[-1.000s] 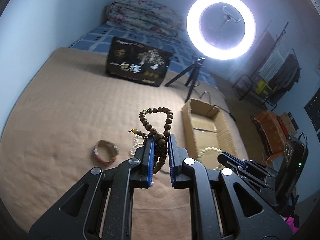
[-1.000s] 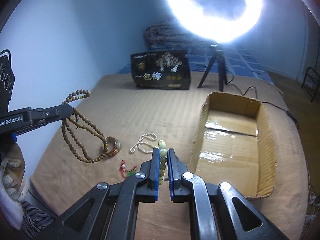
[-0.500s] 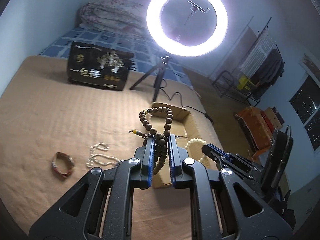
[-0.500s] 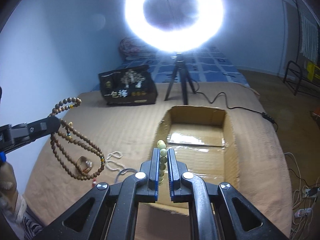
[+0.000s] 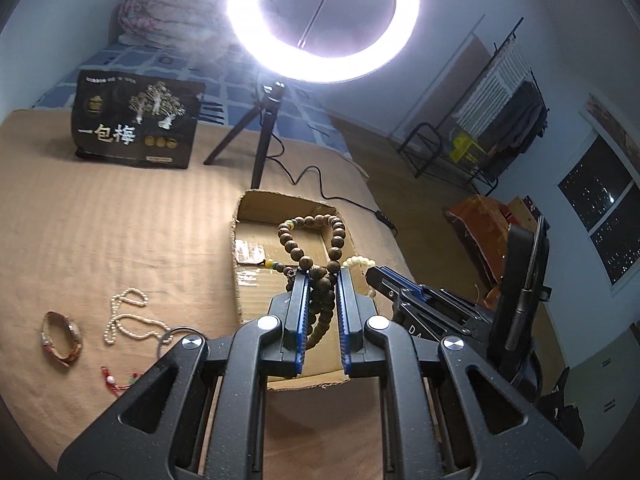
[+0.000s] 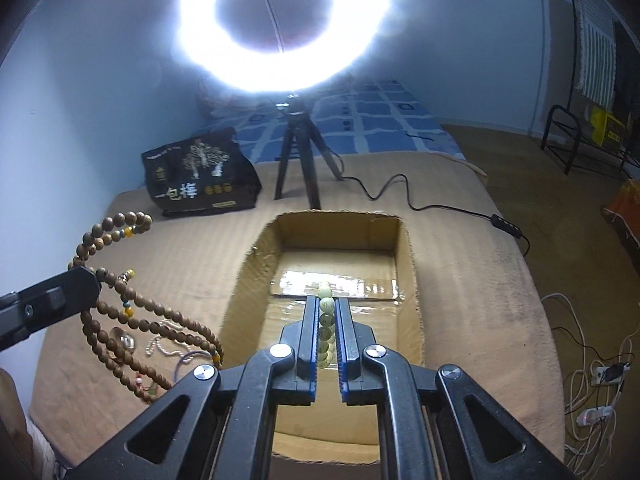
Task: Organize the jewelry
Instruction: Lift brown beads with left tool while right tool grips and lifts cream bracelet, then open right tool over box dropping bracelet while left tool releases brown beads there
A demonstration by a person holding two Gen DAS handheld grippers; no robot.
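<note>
Drop-off step: left gripper (image 5: 322, 280) clamps the brown wooden bead strand (image 5: 316, 240) and right gripper (image 6: 327, 316) pinches the pale green bead bracelet (image 6: 325, 308), both held above the open cardboard box (image 6: 406, 264) on the bed (image 6: 460, 280); next, likely lower slightly and release into it.

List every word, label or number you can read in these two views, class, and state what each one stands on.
"一包梅": large white characters on the front of the black bag standing on the bed.
Small line along the bag's top edge: too small to read.
Small tag at the bag's bottom edge: too small to read.
"DA": partial white letters on the right gripper, cut off in the left wrist view.
Yellow sign by the rack: blurred, unreadable.
</note>
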